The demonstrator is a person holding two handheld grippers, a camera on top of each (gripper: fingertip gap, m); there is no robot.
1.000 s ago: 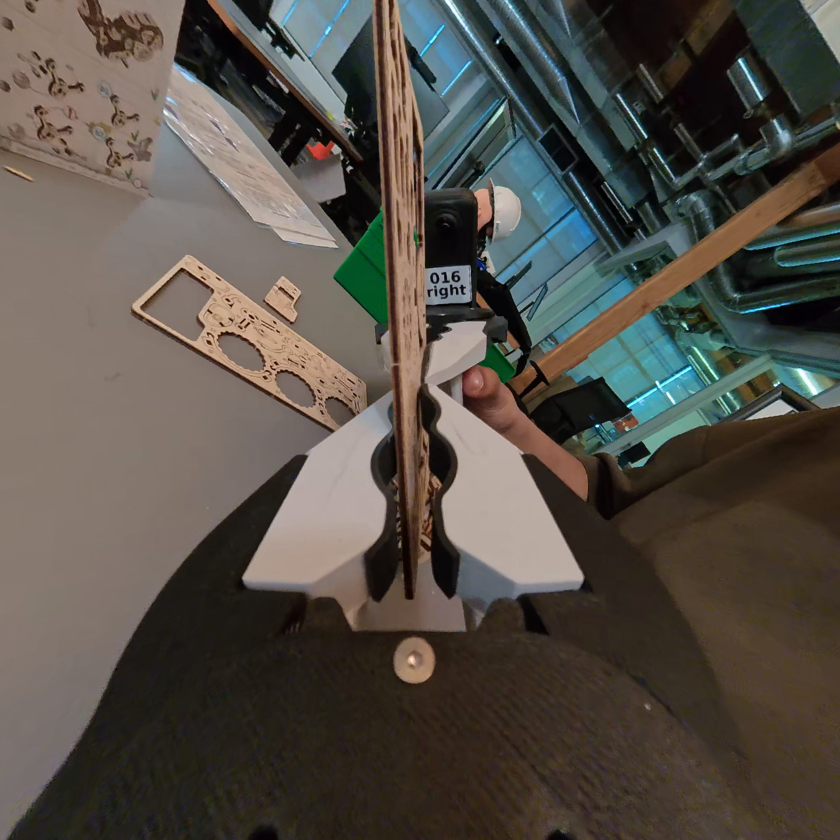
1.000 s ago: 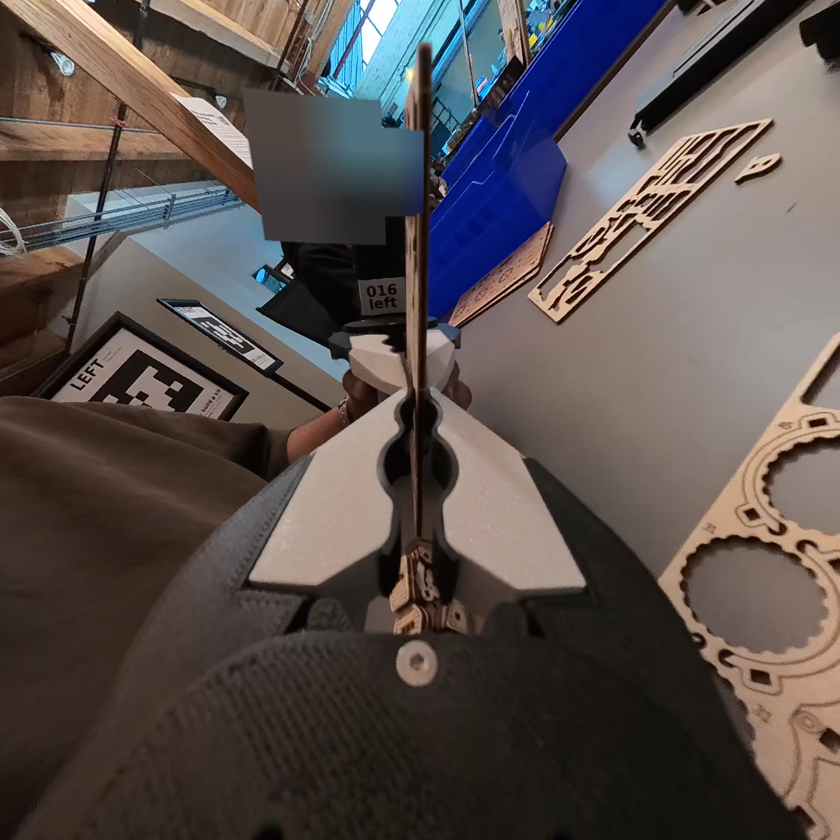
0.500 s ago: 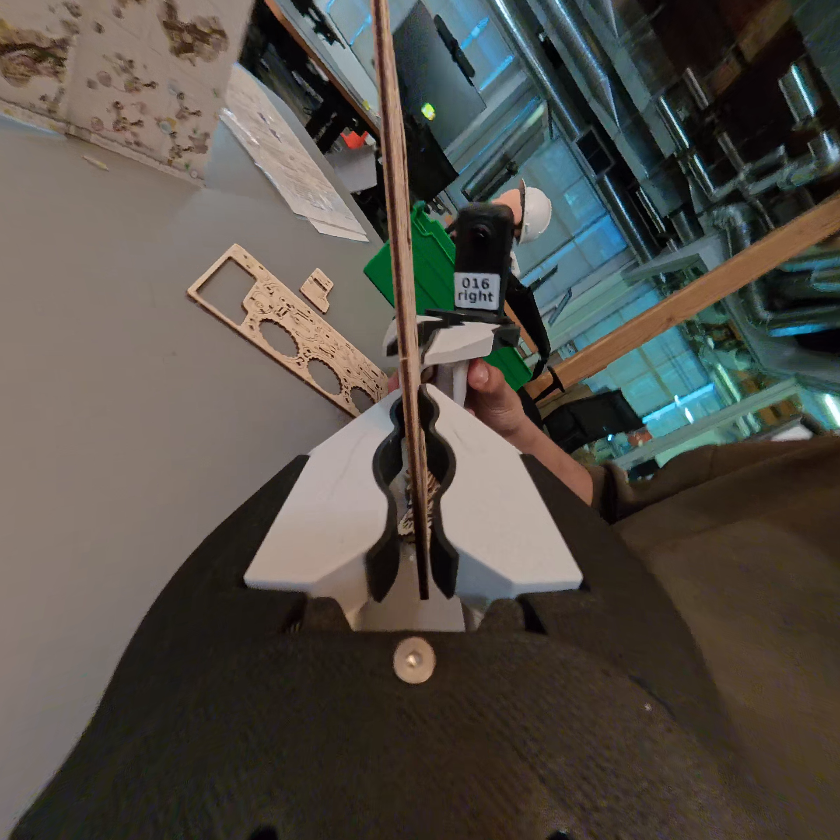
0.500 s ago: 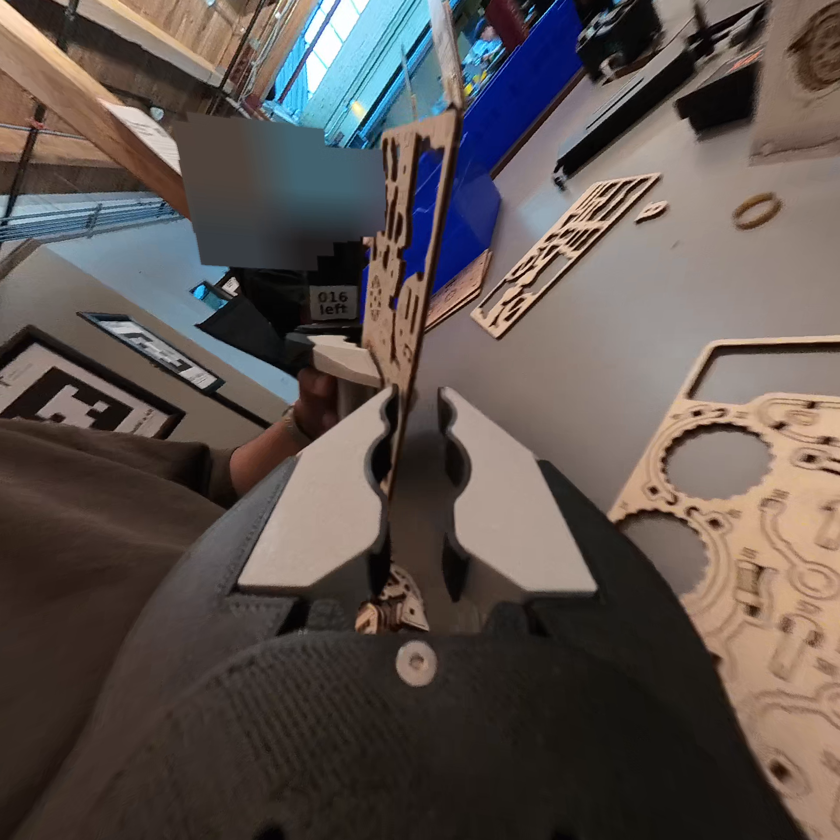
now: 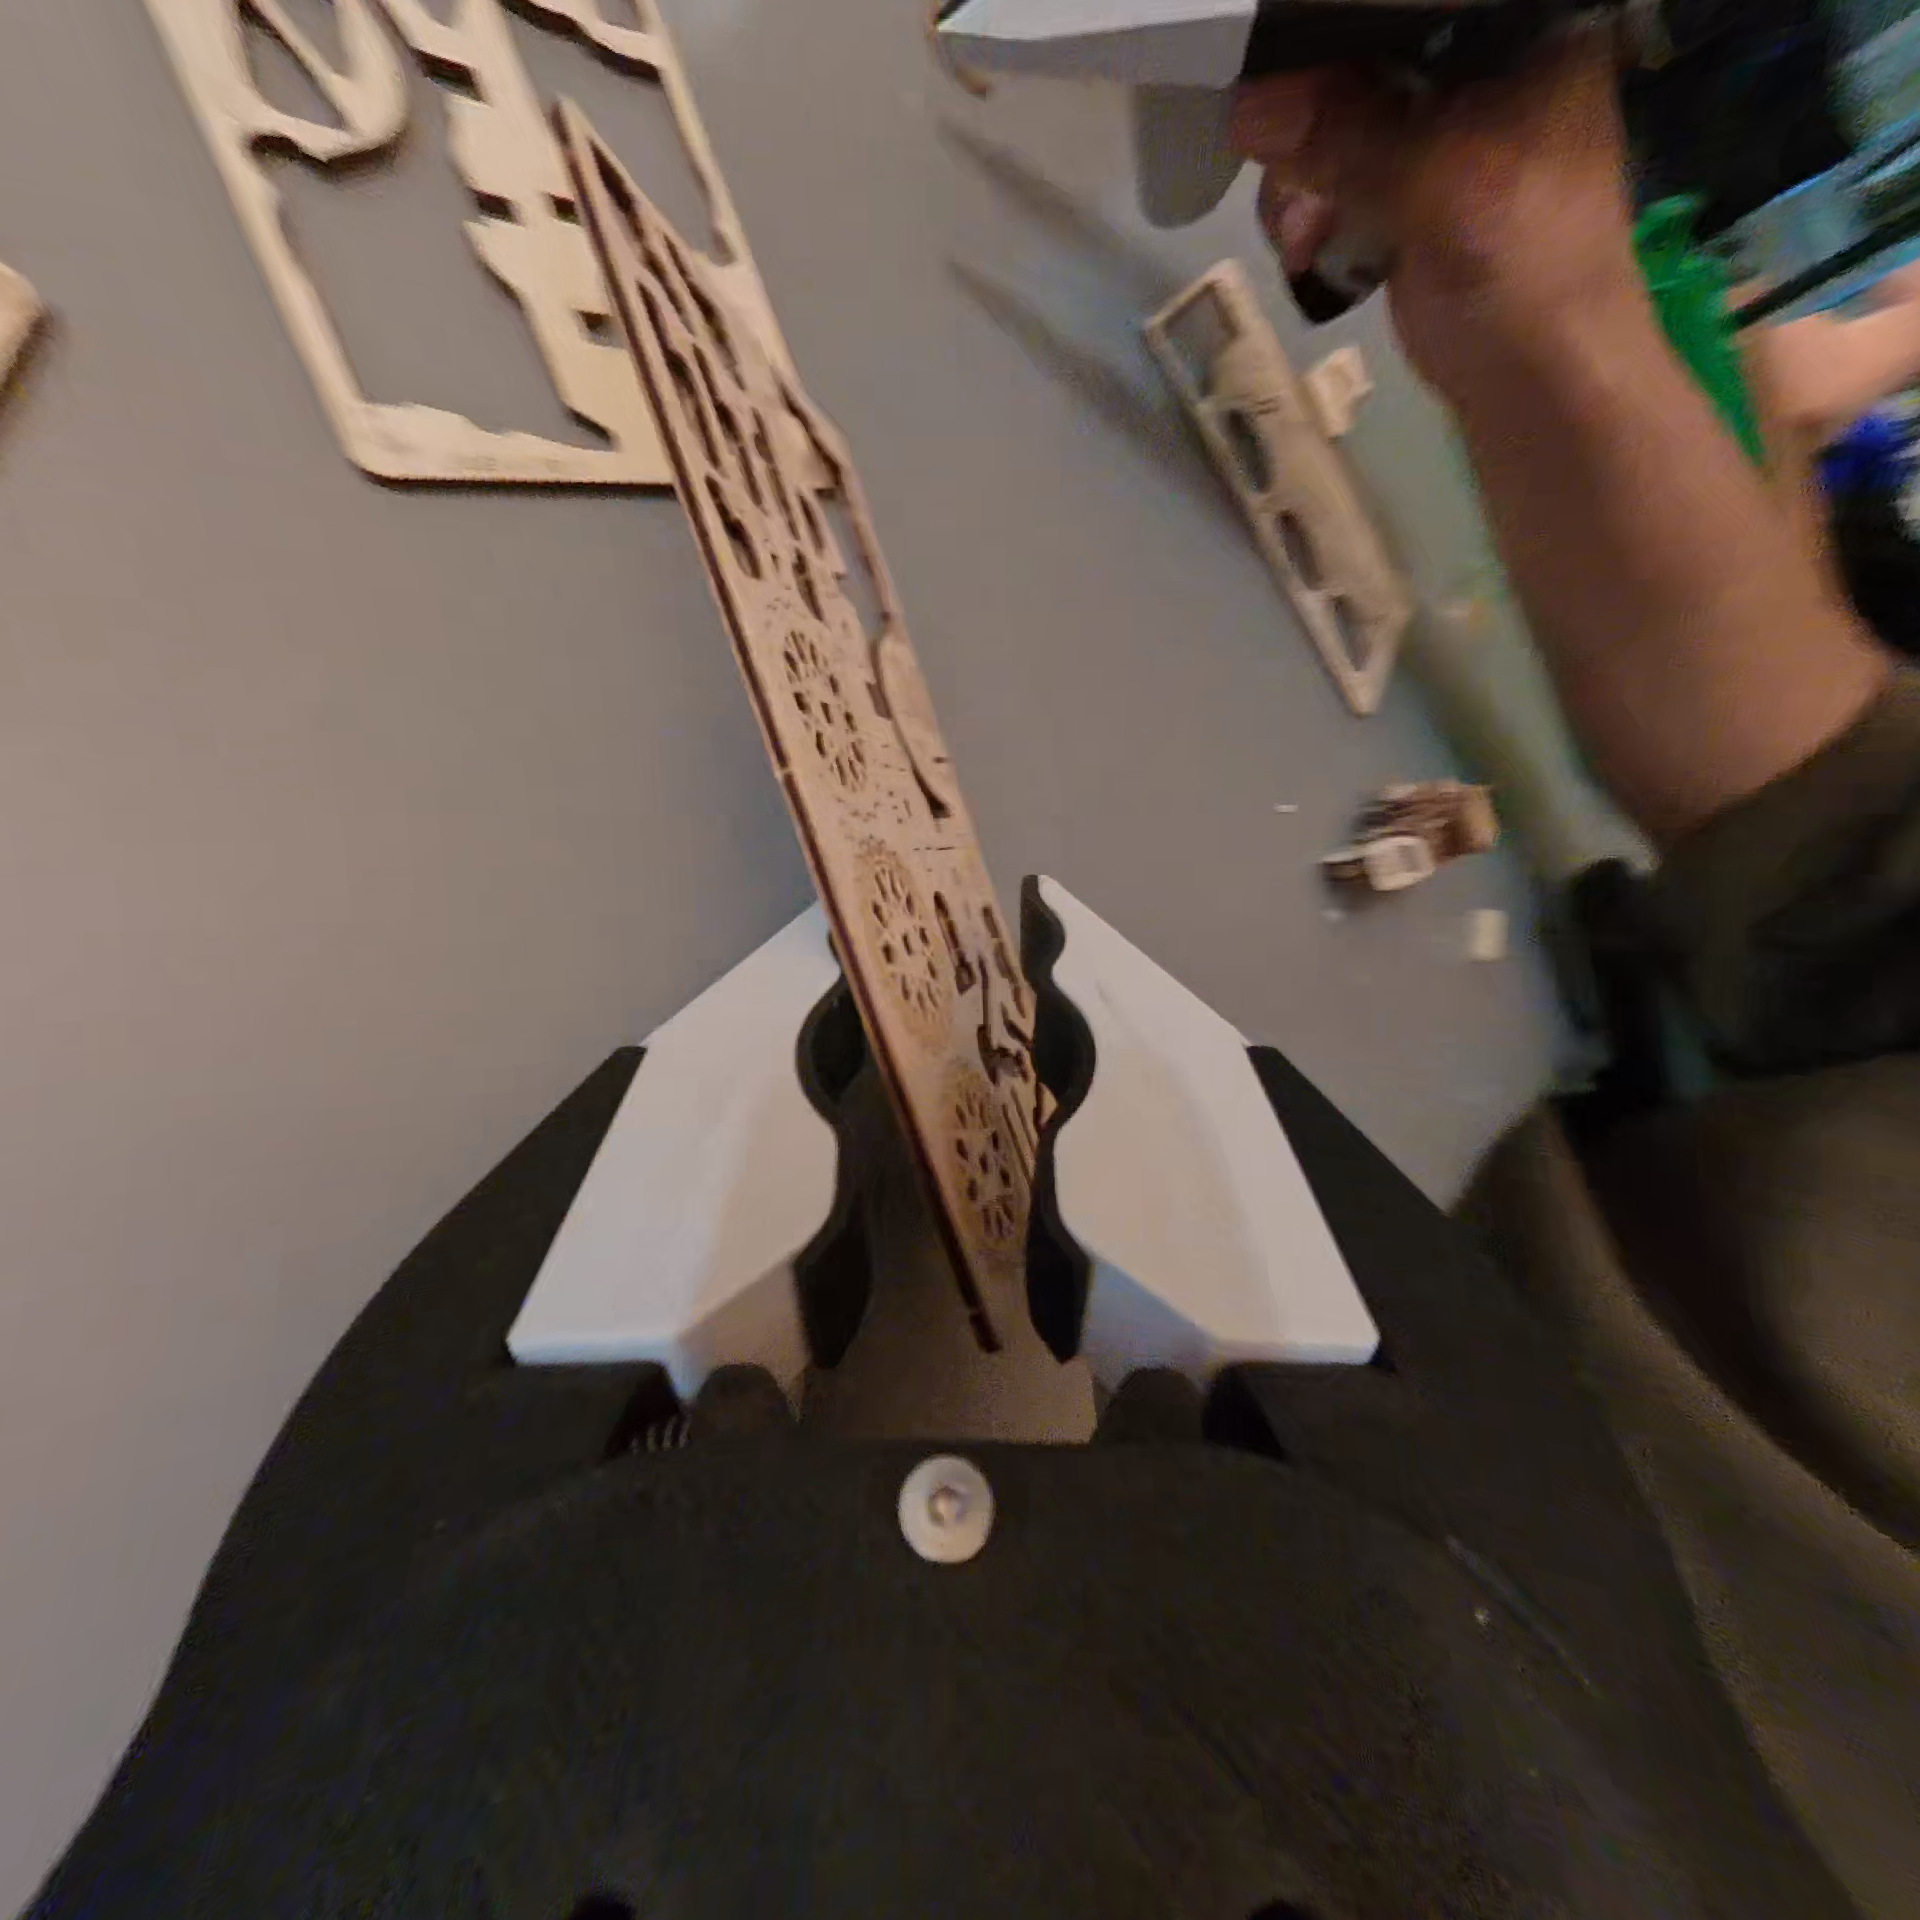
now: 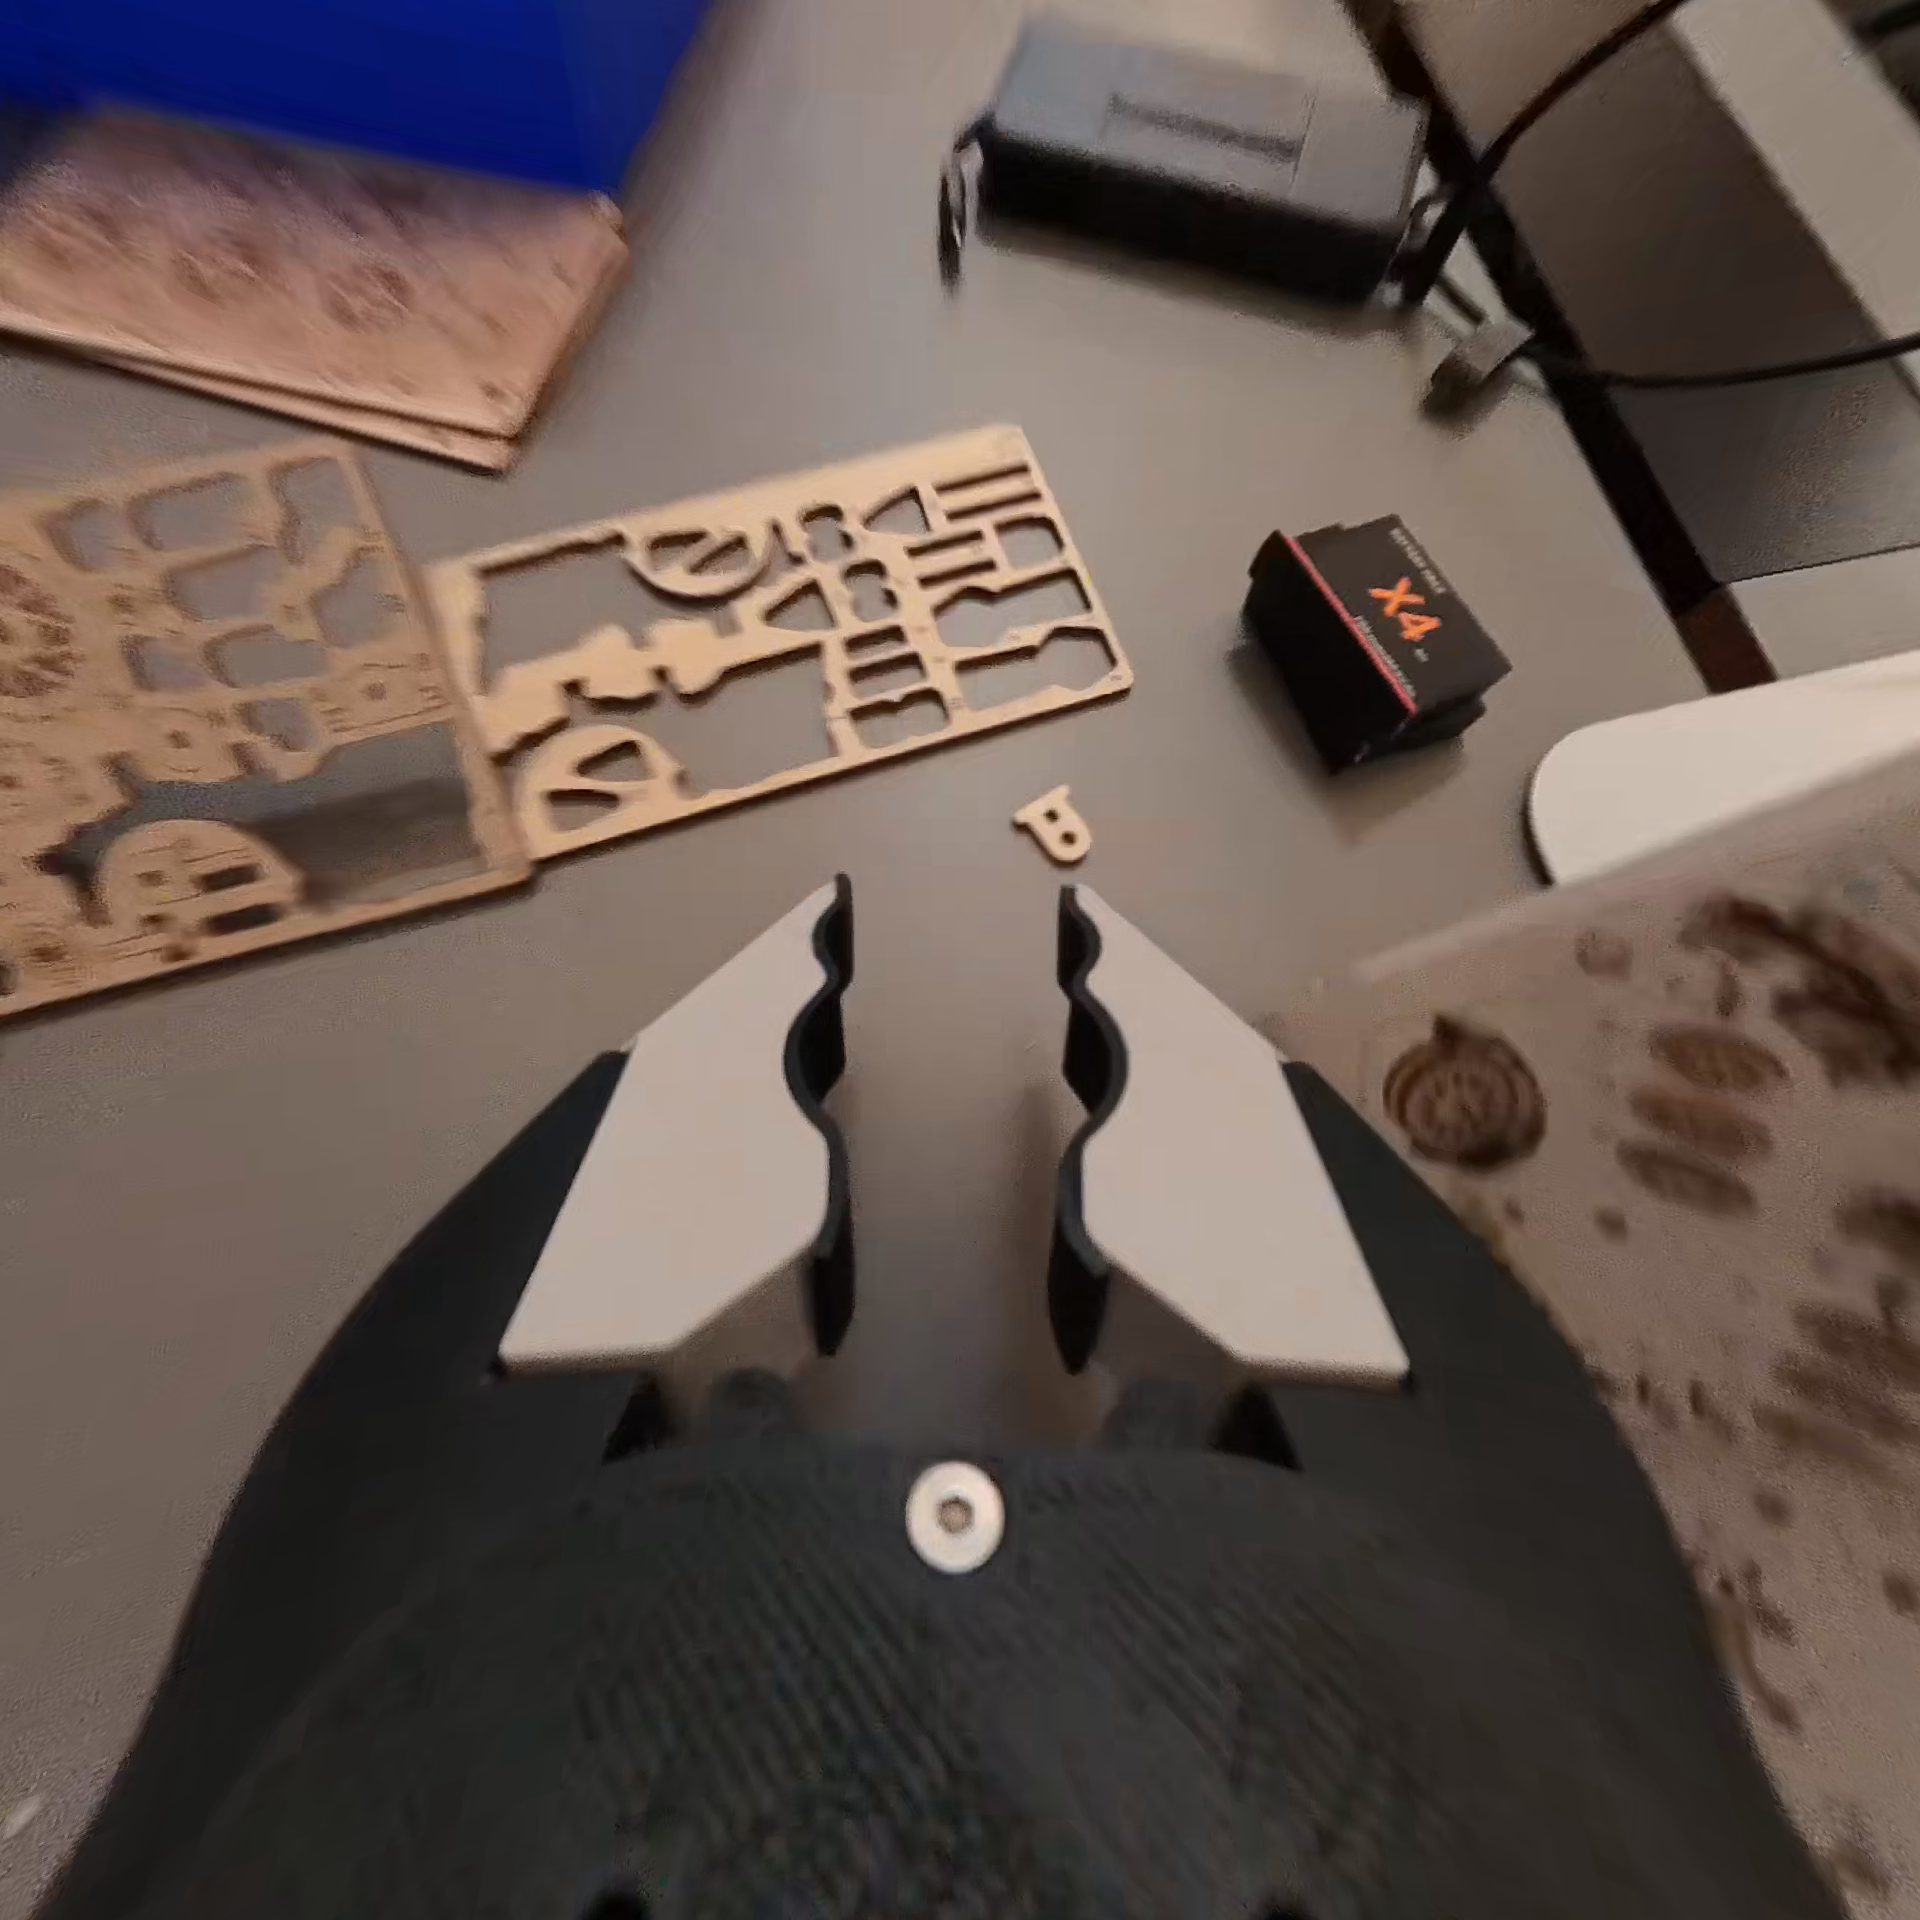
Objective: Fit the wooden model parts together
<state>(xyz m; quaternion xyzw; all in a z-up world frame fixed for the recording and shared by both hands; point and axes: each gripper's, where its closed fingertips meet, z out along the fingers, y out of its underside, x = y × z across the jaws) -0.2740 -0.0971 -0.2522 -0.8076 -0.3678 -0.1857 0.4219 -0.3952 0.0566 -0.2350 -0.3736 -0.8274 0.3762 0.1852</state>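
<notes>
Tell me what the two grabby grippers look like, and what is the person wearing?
Both look alike. The left gripper and the right gripper each have two pale grey wedge-shaped fingers lined with wavy black pads. Each sits on a curved black ribbed body with one silver screw in the middle. The person wears a dark olive-brown sleeve.

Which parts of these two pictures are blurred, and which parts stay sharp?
Left wrist view: the forearm and the table's cut-out frame smear with motion; the wooden sheet stays fairly sharp. Right wrist view: the edges blur, the small wooden piece and the black box stay clearer.
</notes>
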